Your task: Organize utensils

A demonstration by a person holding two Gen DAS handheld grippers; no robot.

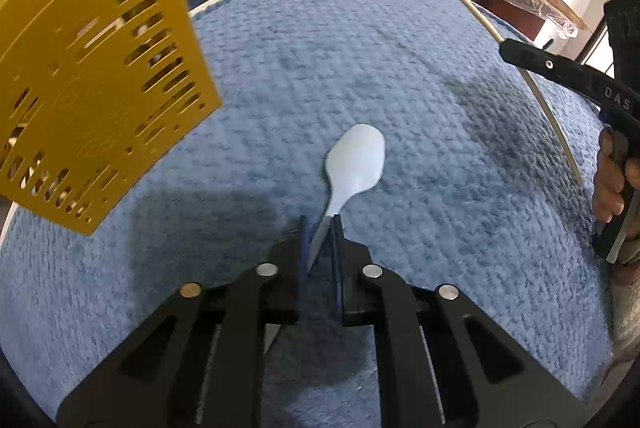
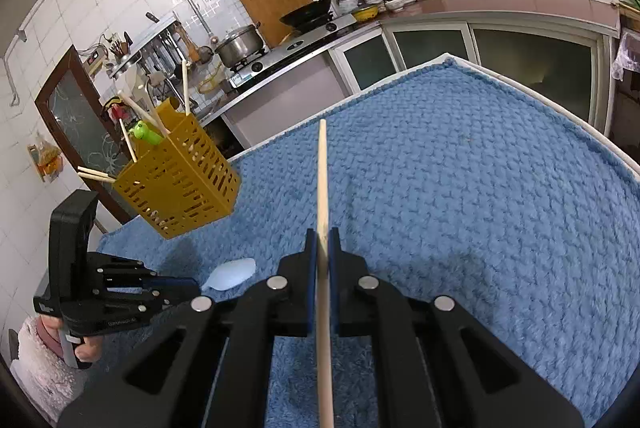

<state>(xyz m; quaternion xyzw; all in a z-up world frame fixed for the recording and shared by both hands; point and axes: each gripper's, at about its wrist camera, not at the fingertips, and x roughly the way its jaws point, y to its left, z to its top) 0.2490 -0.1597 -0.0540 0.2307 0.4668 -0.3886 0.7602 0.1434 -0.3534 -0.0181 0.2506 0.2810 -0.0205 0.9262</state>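
The left hand-held gripper (image 1: 319, 224) is being held closed on the handle of a pale blue plastic spoon (image 1: 356, 158), with the blue pads pinching the thin stem. The spoon's long axis is running straight ahead from the fingertips, tipped slightly to the right, and the bowl is lying on or just over the blue towel (image 1: 400, 68); which of the two cannot be told. The right hand-held gripper (image 2: 323, 242) is being held closed on a single wooden chopstick (image 2: 322, 168), which is passing lengthwise between the jaws and pointing forward and away over the towel.

A yellow slotted utensil holder (image 2: 180, 184) is standing at the towel's far left corner, with several chopsticks and a green-topped item already leaning in it. From the left hand-held gripper it is lying up and to the left, close by; from the right one it is lying further off to the left, with the other hand in between. The left hand is therefore being judged the nearer to the holder.

Open towel is being left all around the spoon, with nothing else lying on it. The edge of the counter (image 2: 624, 168) is being seen just past the towel's border, close behind the holder, so a careless push there could be tipping it off.
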